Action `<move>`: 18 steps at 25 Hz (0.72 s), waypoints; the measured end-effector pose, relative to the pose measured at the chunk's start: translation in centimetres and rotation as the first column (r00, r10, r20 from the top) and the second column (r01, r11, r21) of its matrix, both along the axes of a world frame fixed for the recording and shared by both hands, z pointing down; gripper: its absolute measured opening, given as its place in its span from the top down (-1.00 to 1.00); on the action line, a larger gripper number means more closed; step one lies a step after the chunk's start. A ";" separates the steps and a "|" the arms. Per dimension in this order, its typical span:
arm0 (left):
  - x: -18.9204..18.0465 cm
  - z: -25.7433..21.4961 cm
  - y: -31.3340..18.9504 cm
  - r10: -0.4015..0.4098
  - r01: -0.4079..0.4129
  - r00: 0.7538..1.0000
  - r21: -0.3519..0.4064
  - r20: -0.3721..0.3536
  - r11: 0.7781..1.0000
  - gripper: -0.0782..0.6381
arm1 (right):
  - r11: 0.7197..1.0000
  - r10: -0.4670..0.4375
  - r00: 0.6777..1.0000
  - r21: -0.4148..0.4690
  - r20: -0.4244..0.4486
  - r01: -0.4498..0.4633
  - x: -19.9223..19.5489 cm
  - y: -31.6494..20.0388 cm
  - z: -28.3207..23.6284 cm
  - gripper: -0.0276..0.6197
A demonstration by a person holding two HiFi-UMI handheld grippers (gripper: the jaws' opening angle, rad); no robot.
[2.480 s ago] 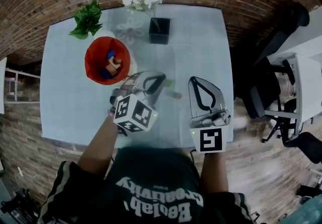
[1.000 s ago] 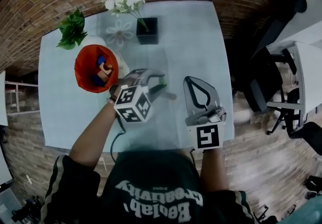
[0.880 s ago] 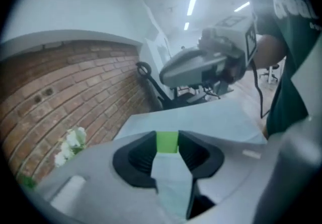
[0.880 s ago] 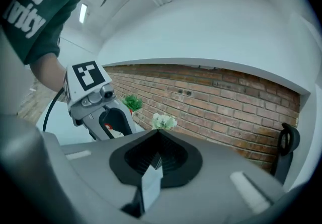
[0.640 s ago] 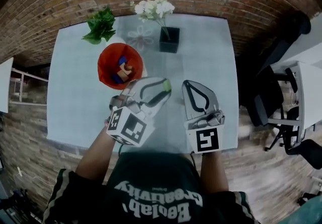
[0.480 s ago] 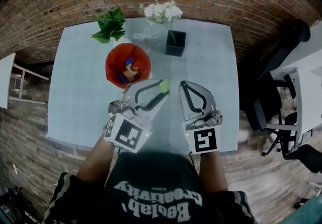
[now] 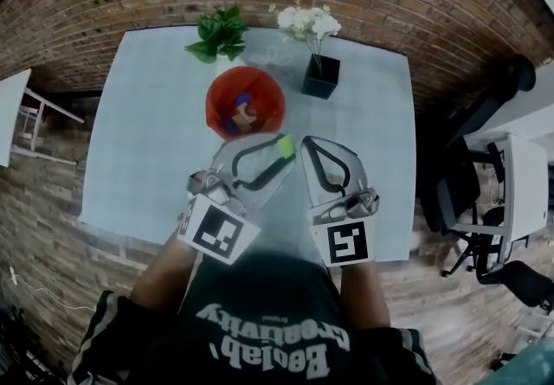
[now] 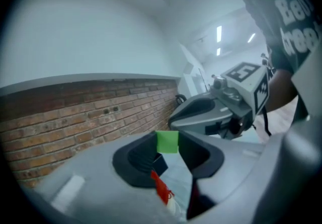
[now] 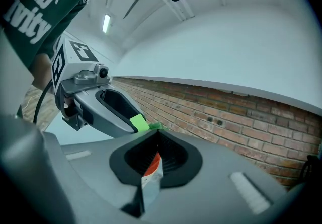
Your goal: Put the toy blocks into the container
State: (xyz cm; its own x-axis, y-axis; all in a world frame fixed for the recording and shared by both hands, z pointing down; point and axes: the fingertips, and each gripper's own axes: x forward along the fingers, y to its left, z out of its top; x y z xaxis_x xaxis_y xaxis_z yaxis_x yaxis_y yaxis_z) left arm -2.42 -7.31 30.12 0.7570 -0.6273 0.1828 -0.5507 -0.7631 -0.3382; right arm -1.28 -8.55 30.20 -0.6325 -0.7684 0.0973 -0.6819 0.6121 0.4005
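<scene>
**Green block lifted, container just ahead and to the left**

My left gripper (image 7: 279,152) is clamped on the green block (image 8: 167,142), which sits right at the tips, pinched from both sides and lifted clear of the table (image 7: 147,141). It looks about square from here, so I don't see a long axis to worry about.

My right gripper (image 7: 305,144) hangs just beside it with its jaws together and nothing between them.

The red container (image 7: 264,89) stands on the table ahead of the block and a little to the left in the head view, with its near rim close to my left tips. Some blocks (image 7: 241,111) already lie in it, one blue and one wood-coloured. In the left gripper view a sliver of red shows low in the gap under the block, so I judge the opening to lie below and beyond the tips, not yet beneath them.

The left hand is the nearer one and it has the load. I judge the move to be a short carry forward and leftward until the block is over the red mouth, and only then spreading the jaws. Letting go sooner would probably bounce it off the rim.
</scene>
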 end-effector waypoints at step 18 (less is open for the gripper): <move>-6.8 5.1 -5.6 -0.155 0.164 0.981 -0.078 0.113 0.983 0.40 | 0.999 0.000 1.000 -0.033 -0.025 -0.001 -2.1 -1.5 1.5 0.89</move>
State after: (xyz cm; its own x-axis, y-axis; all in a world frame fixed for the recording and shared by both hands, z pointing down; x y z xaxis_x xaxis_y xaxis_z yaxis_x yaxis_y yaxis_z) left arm -9.19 -12.87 35.27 0.6217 -0.7170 0.3153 -0.6325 -0.6970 -0.3377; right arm -3.41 -10.01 31.74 -0.6293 -0.7648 0.1383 -0.6723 0.6249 0.3968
